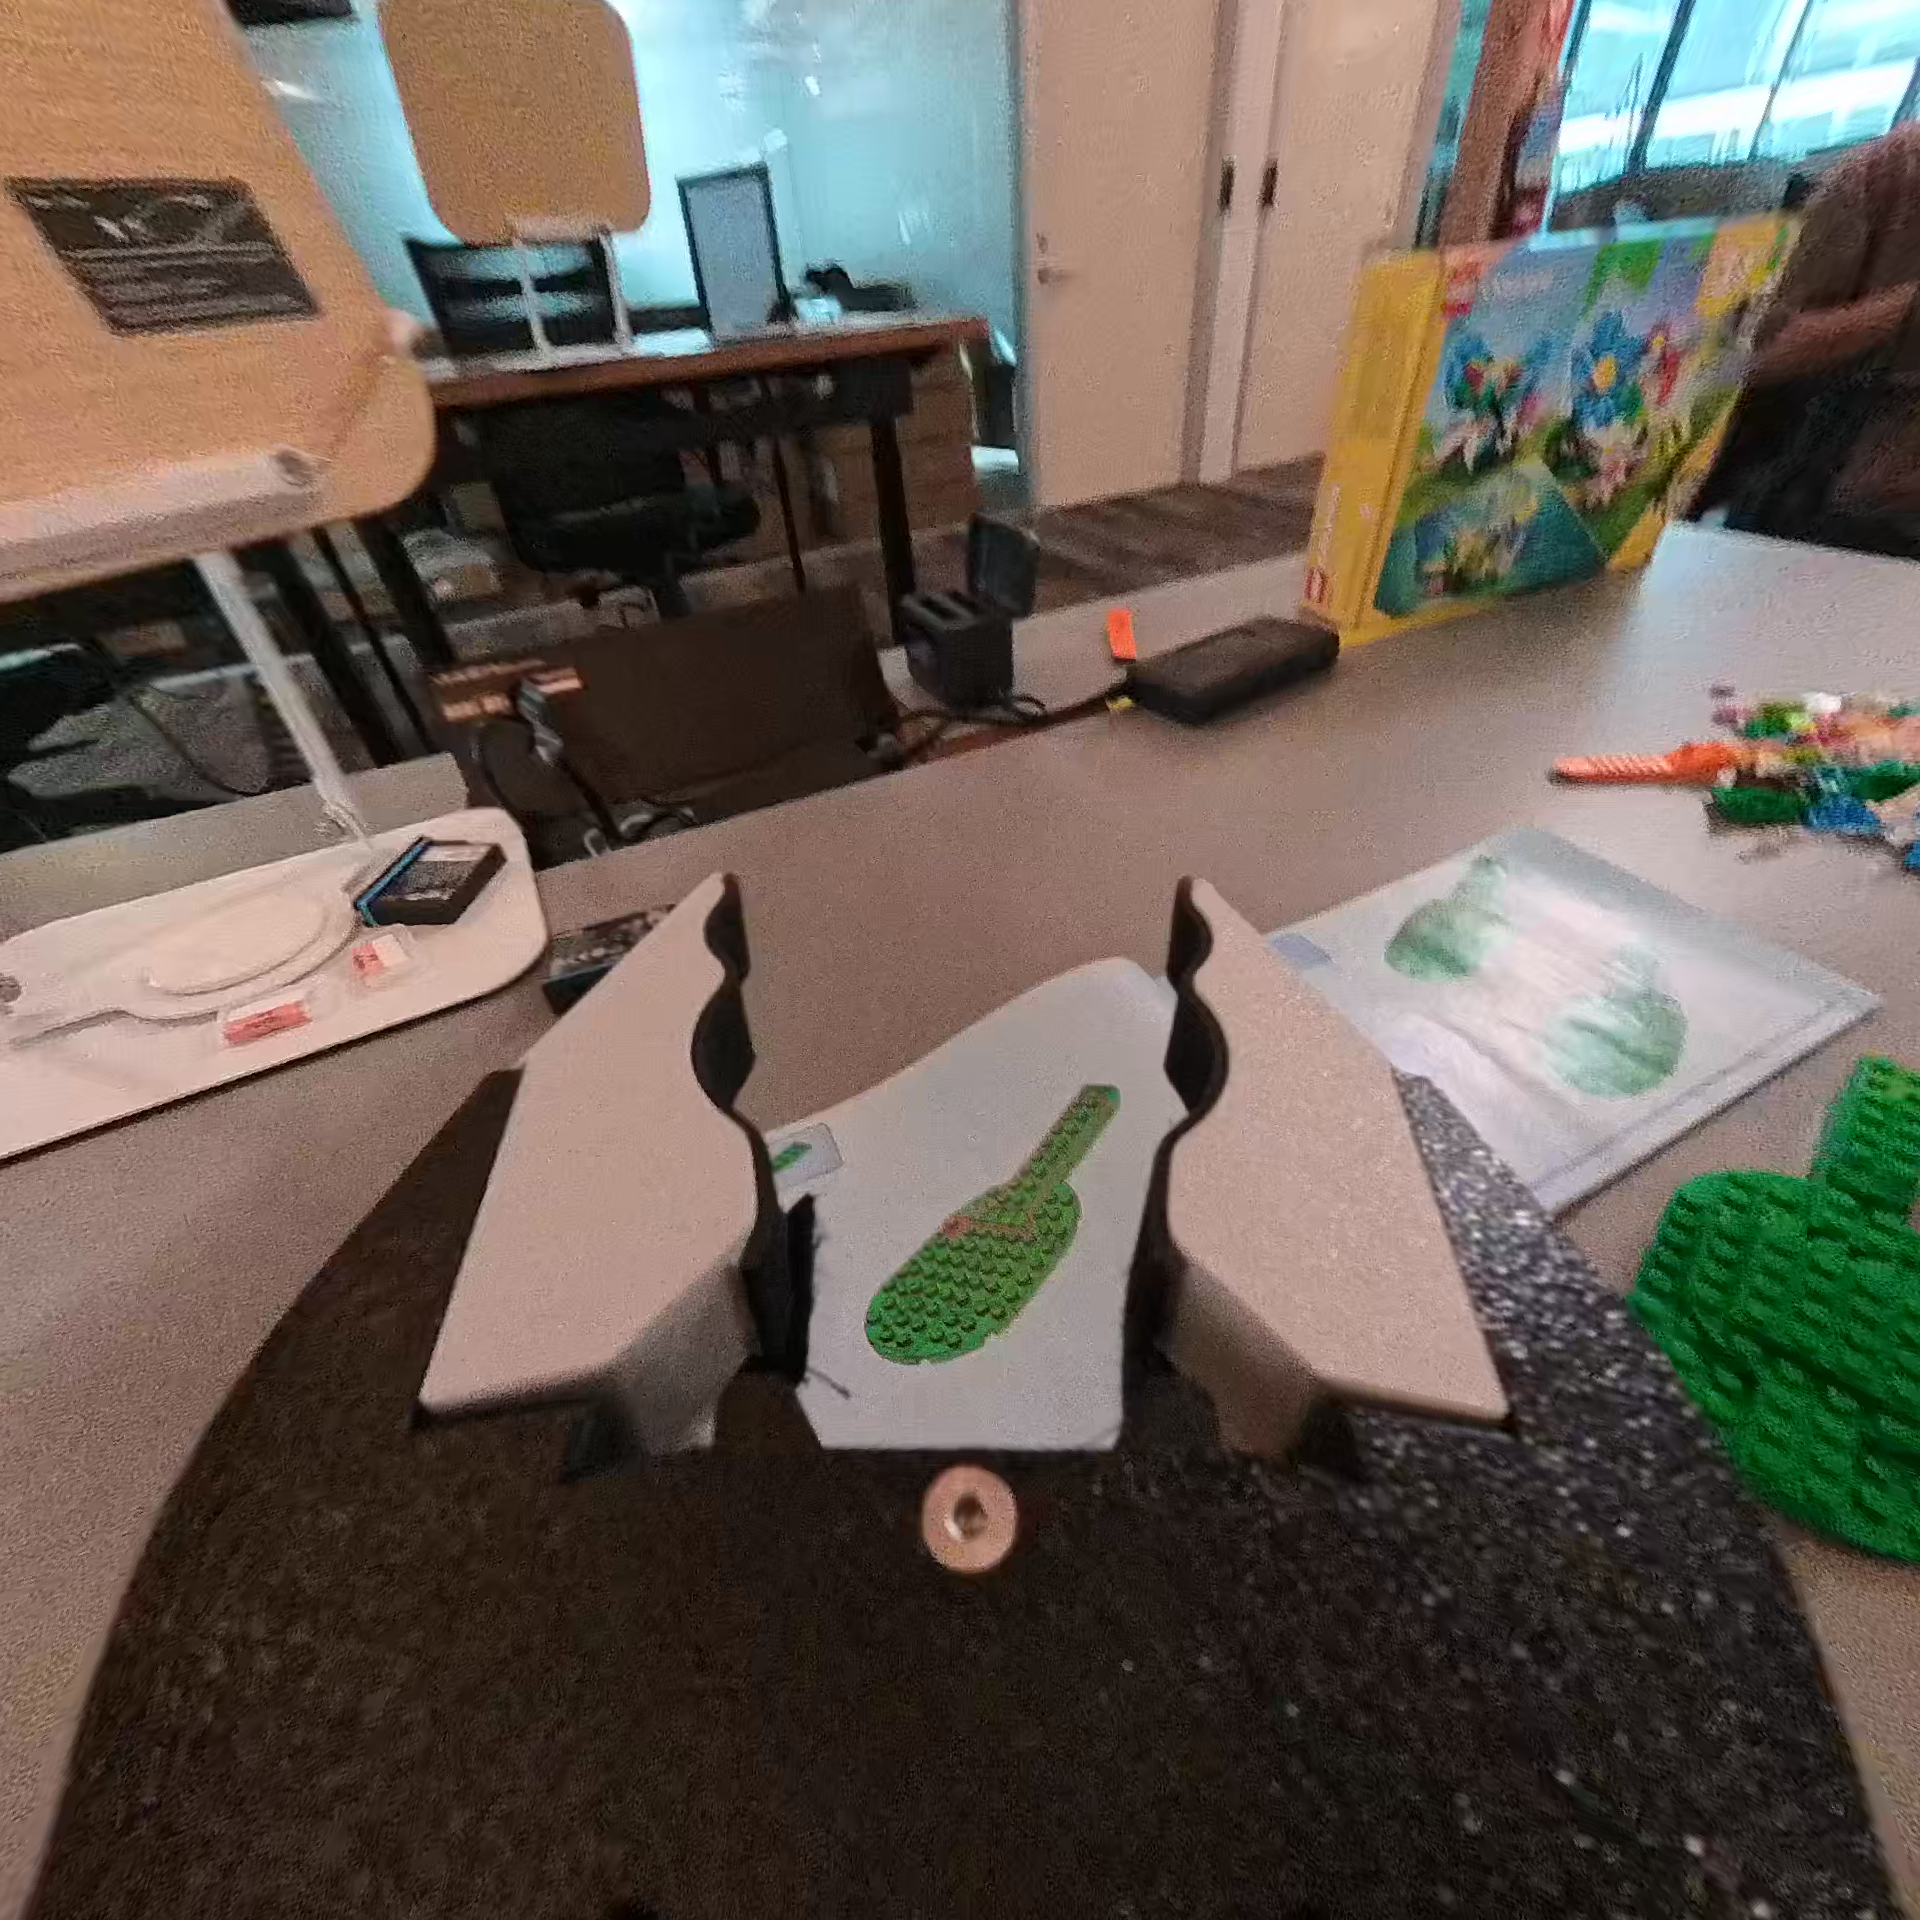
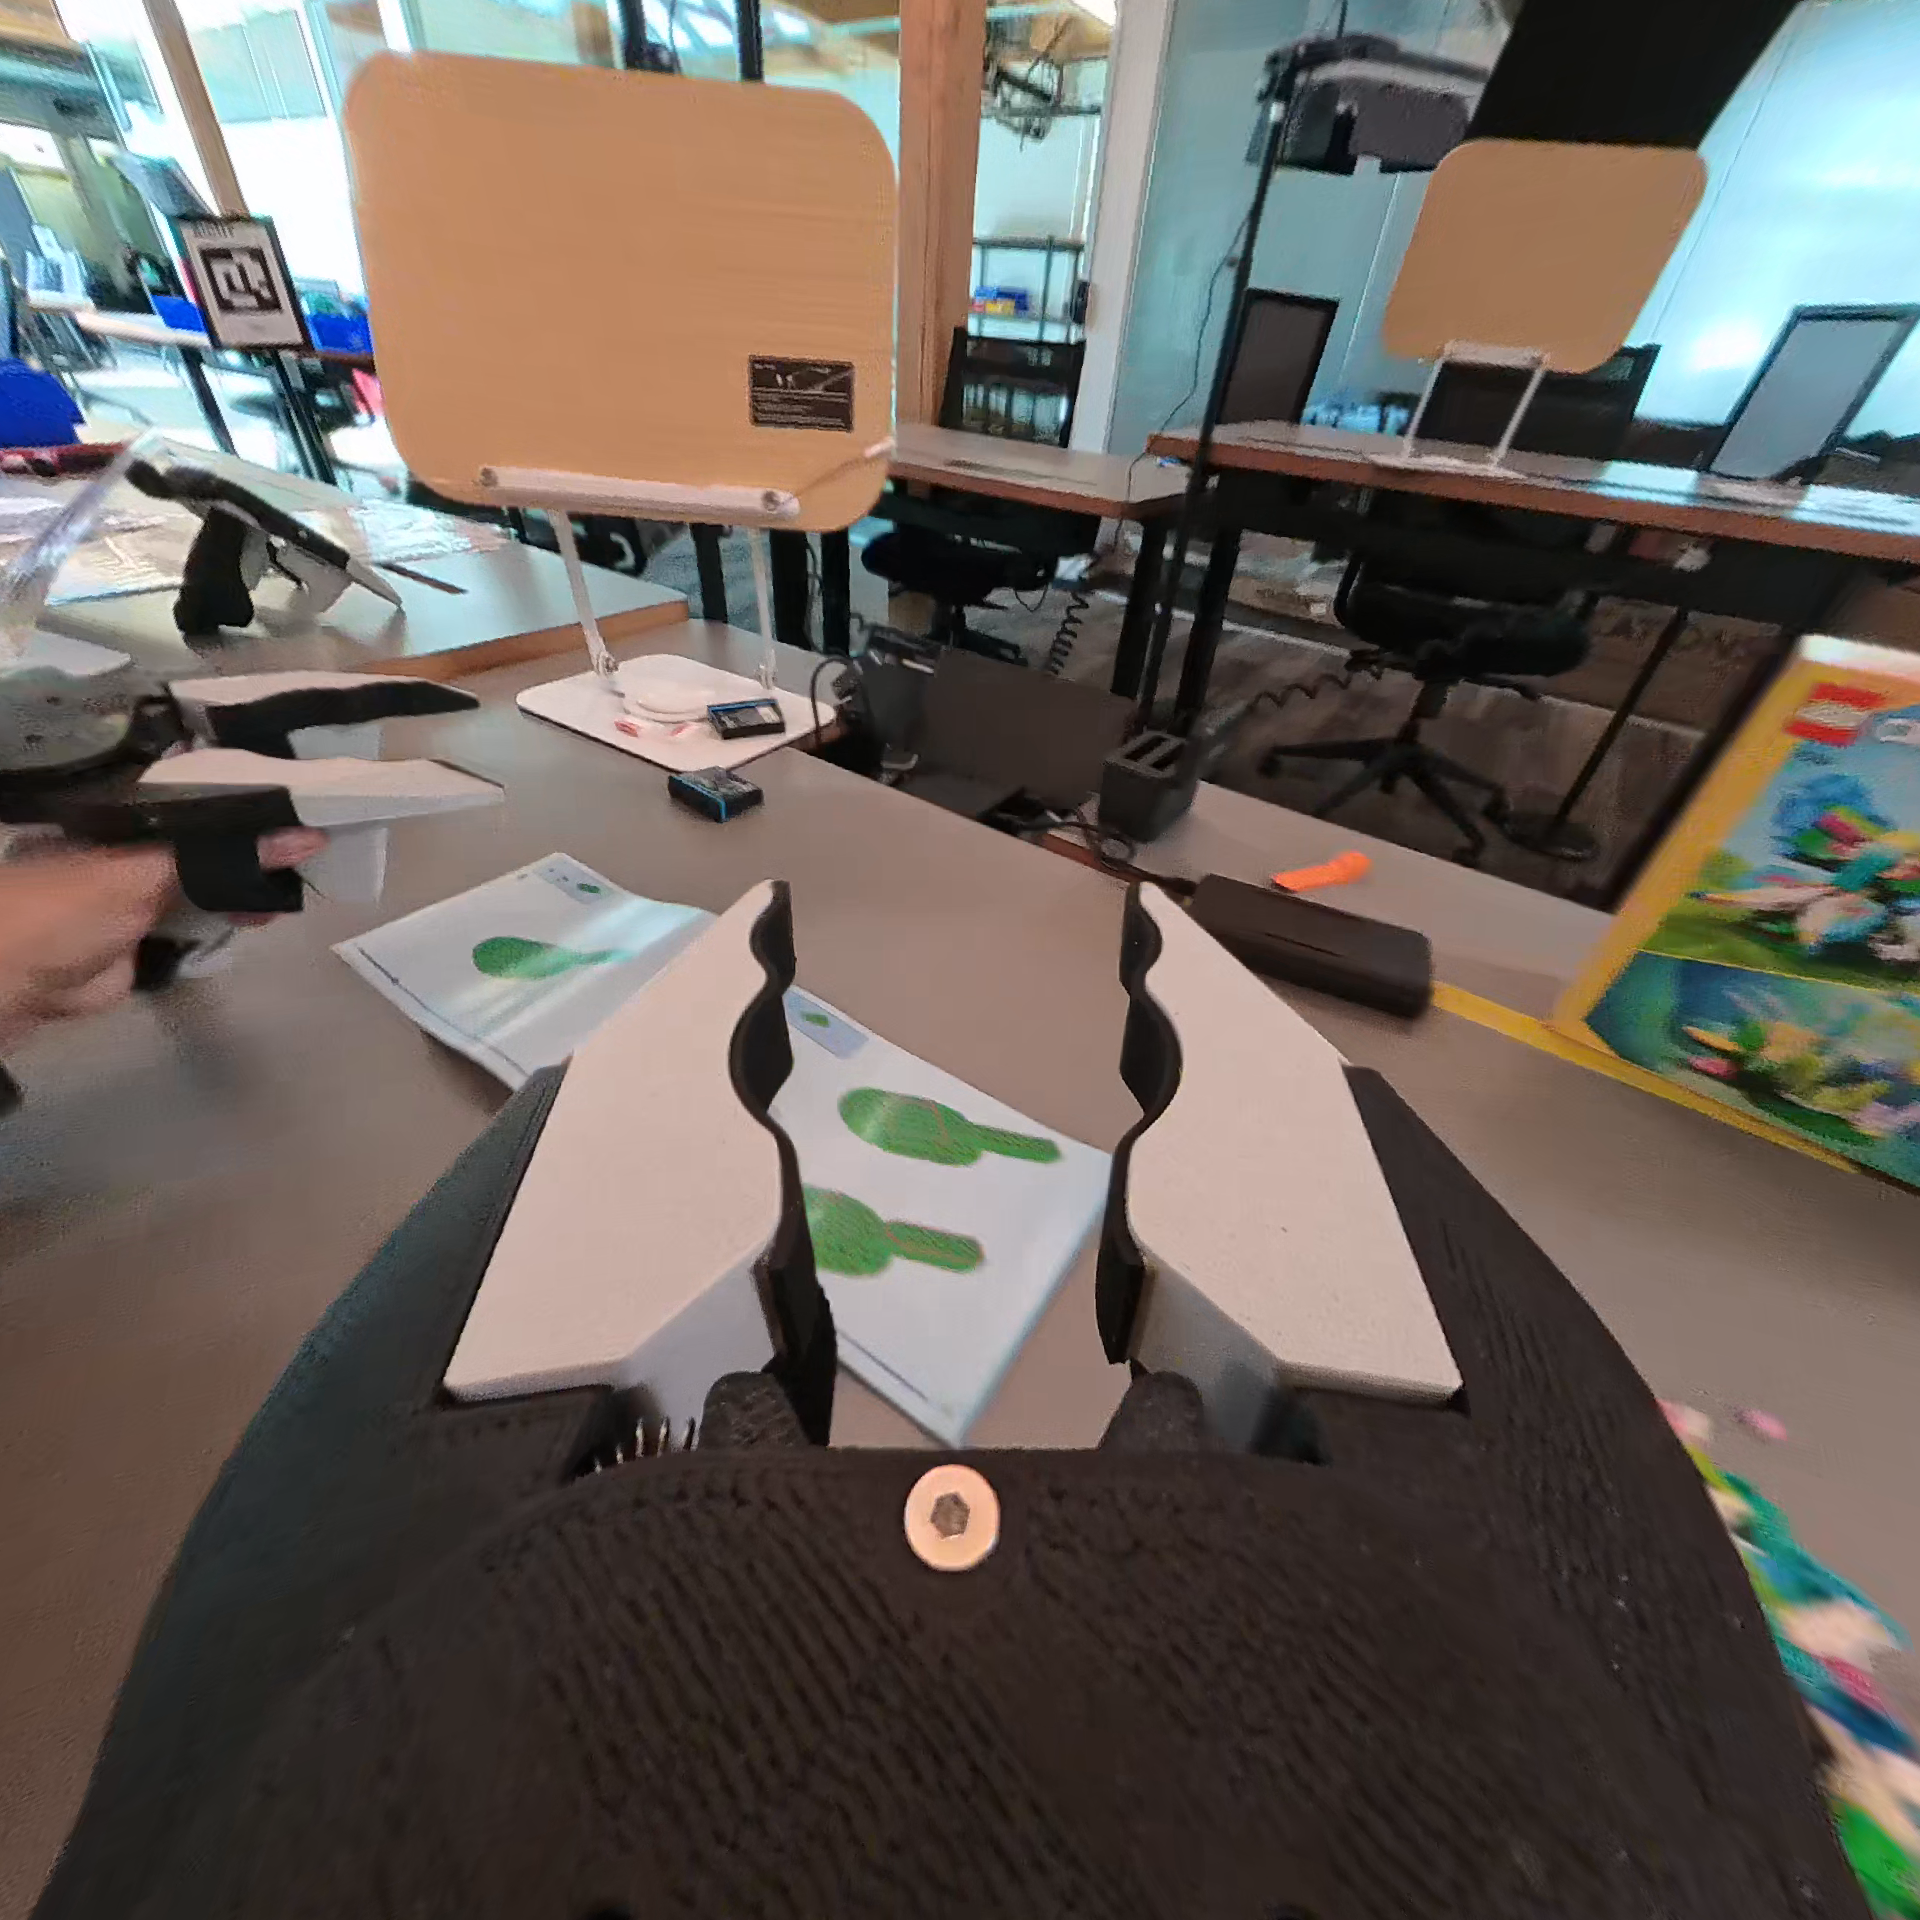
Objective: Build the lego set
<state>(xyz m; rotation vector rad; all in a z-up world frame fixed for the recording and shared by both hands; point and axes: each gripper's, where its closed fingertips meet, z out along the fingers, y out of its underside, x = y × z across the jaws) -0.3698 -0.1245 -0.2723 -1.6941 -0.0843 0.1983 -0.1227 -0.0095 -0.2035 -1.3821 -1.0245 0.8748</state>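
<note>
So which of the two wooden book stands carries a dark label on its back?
The nearer wooden stand, standing on our grey table, carries a dark label on its back. The farther wooden stand, on the next desk, is plain.

The green lego plates [image 1: 1797,1340] get chopped off at the right edge. Loose brick pile [image 1: 1829,764] far right is too blurry to sort out.

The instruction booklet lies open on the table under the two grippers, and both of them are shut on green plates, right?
Not quite. The instruction booklet does lie open, but the left gripper and right gripper are both open and empty, as each wrist view shows.
</note>
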